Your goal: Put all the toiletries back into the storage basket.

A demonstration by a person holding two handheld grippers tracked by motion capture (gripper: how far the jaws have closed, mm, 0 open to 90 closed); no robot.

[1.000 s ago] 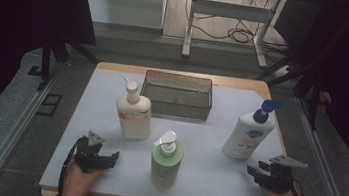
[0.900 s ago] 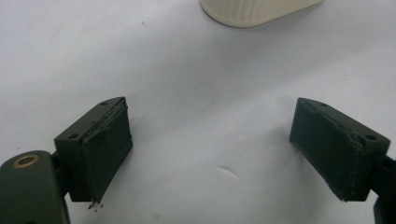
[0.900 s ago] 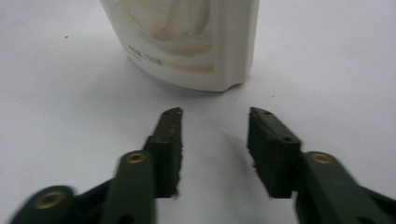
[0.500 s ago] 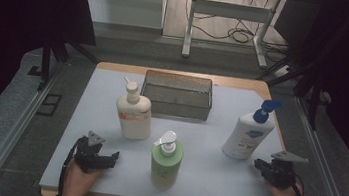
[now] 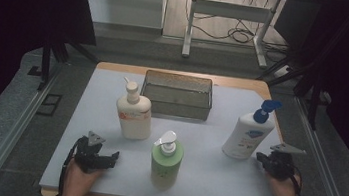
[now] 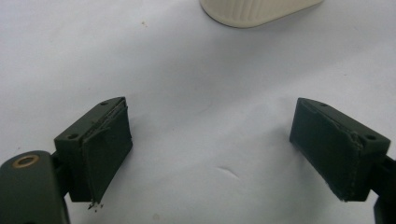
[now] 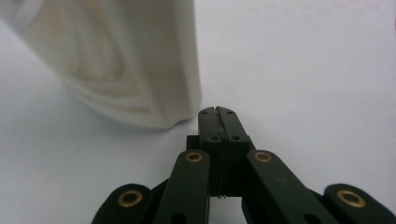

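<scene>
Table [image 5: 113, 90] first: a white top with a wooden edge showing at the far side, and everything you work with stands on it. Basket [image 5: 177, 94], dark wire mesh, sits at the far middle. Just in front of its left corner stands the cream bottle [image 5: 134, 112], upright, pump nozzle pointing left; its base edge shows at the top of your left gripper view [image 6: 259, 10]. At the right stands the white bottle [image 5: 248, 132] with the blue pump, leaning a little to the right. The green bottle [image 5: 166, 160] with a white pump stands nearest you, at the centre front, well apart from both others.

Your right gripper [image 5: 266, 160] rests near the right edge, just beside the base of the white bottle, with a gap between them as far as I can see. Its jaws have just been closing and now meet flat, nothing between them; the right gripper view [image 7: 218, 113] has the tips pointing just past the bottle's lower corner [image 7: 130, 70].

Your left gripper [image 5: 111, 157] lies at the front left, aimed toward the green bottle. Its jaws stand wide apart [image 6: 233, 144] over bare table, holding nothing, the cream bottle well ahead.
</scene>
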